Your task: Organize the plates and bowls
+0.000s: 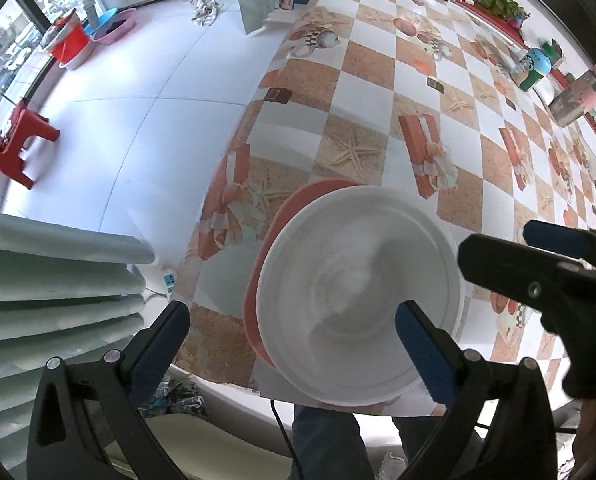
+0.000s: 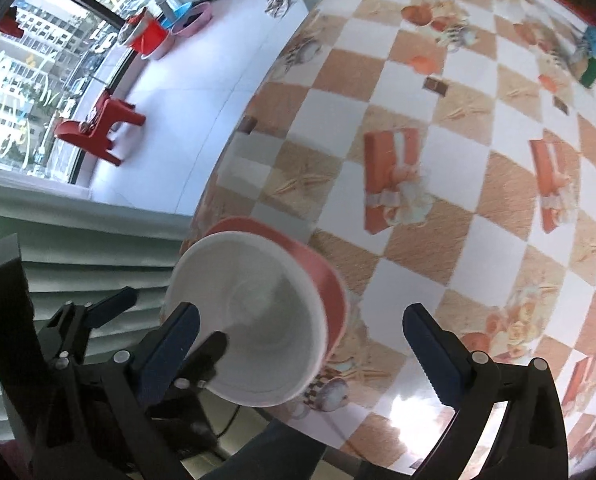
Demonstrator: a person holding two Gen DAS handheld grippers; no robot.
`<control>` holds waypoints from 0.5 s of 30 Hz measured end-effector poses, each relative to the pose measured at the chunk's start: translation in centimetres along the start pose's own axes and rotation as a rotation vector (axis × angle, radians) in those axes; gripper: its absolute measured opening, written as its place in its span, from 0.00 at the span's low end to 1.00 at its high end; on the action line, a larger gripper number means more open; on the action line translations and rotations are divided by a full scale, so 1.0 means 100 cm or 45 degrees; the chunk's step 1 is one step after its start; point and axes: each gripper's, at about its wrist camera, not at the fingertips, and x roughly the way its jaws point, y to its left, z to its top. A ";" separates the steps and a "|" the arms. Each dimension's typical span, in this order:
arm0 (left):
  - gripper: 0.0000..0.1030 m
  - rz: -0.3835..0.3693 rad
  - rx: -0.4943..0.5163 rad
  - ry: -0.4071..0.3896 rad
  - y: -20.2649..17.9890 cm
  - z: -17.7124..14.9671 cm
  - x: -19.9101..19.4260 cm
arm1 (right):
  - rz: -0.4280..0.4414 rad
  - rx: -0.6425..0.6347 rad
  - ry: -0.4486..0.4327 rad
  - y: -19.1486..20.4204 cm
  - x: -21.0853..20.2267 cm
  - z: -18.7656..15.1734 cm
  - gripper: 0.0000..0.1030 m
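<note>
A white bowl sits nested in a red bowl near the table's front edge. It also shows in the right wrist view as the white bowl inside the red bowl. My left gripper is open, its fingers either side of the bowls' near rim, holding nothing. My right gripper is open above the bowls and empty. The right gripper also shows in the left wrist view at the right. The left gripper shows in the right wrist view at the lower left.
The table wears a checkered seashell cloth. Bottles and jars stand at its far right edge. A white radiator is at the left. A red stool and buckets stand on the tiled floor.
</note>
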 end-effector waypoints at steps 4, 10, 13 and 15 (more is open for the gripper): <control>1.00 0.032 0.011 0.011 -0.001 -0.004 -0.001 | -0.046 0.007 0.009 -0.006 0.000 -0.006 0.99; 1.00 0.085 0.053 0.052 -0.006 -0.006 0.004 | -0.080 0.007 0.051 -0.020 0.000 -0.012 0.99; 1.00 0.103 0.064 0.048 -0.008 -0.007 0.003 | -0.086 -0.002 0.060 -0.019 0.001 -0.016 0.99; 1.00 0.117 0.071 0.044 -0.009 -0.007 0.003 | -0.091 -0.009 0.061 -0.017 0.002 -0.015 0.99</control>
